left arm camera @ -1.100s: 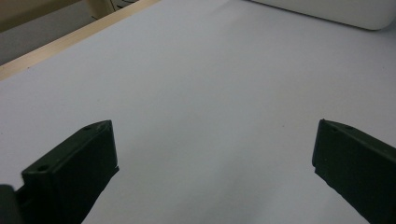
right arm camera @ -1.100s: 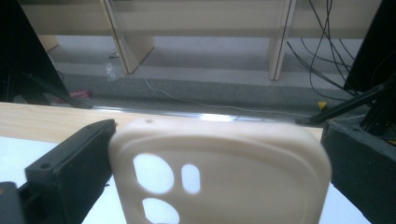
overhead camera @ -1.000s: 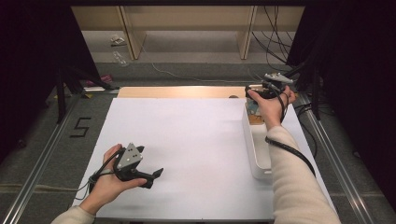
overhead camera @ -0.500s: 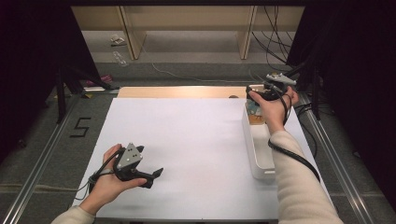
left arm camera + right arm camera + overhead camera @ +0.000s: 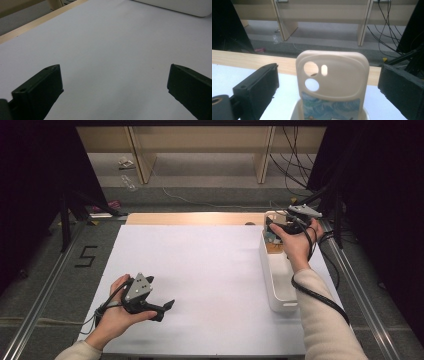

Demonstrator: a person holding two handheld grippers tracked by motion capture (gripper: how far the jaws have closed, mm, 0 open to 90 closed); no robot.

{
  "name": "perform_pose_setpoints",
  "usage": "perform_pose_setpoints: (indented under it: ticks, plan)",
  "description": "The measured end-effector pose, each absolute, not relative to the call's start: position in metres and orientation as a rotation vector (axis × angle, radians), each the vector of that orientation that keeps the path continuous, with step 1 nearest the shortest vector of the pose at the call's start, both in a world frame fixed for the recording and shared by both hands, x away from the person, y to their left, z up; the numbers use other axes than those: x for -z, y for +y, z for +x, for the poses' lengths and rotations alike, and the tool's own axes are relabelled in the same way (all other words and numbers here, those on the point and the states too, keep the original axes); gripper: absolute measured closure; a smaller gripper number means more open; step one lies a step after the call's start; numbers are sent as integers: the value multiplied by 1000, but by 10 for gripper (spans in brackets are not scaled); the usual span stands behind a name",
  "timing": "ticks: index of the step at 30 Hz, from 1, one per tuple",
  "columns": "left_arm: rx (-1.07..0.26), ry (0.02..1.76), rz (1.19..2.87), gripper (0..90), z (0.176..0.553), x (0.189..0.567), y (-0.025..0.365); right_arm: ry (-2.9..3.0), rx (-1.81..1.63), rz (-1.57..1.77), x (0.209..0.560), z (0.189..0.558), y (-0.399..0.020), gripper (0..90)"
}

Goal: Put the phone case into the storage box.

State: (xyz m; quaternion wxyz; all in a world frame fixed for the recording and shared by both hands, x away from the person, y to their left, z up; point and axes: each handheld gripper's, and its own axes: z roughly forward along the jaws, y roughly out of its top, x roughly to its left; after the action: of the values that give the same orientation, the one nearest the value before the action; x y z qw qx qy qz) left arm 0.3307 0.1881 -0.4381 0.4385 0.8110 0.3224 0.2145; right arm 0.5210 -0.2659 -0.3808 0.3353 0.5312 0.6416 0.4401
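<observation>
- High view: the white tray lies along the table's right side, at about 3 o'clock from the middle of the white table sheet, its long axis running from 12 to 6 o'clock.
- A cream phone case stands upright in the tray's far end, at the 12 o'clock tip of the tray.
- The right gripper hangs at that far end, held by the right hand, its jaws pointing toward 9 o'clock.
- Right gripper view: the phone case rises between the two black jaws, camera cut-outs at its top left and a blue printed picture on its lower part.
- The right gripper's jaws have just been closing a little, yet they stand released, with a gap on either side of the case; neither pad touches it.
- The left gripper rests low on the sheet at about 7 o'clock from the sheet's middle, well apart from the tray.
- Left gripper view: the left gripper's jaws are spread wide, released, with bare white sheet between them.
</observation>
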Motion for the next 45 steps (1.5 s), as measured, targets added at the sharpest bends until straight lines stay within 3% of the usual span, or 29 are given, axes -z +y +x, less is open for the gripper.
perform_pose_setpoints:
  ticks: [20,28,45]
  plan:
    - [-532,805,2014,0,331,438,188,1720,-1196,1328,383,489,-264,73]
    - [-530,806,2012,0,331,438,188,1742,-1240,1286,382,475,-260,148]
    - [-528,806,2010,0,331,438,188,1836,-1340,1151,383,451,-250,150]
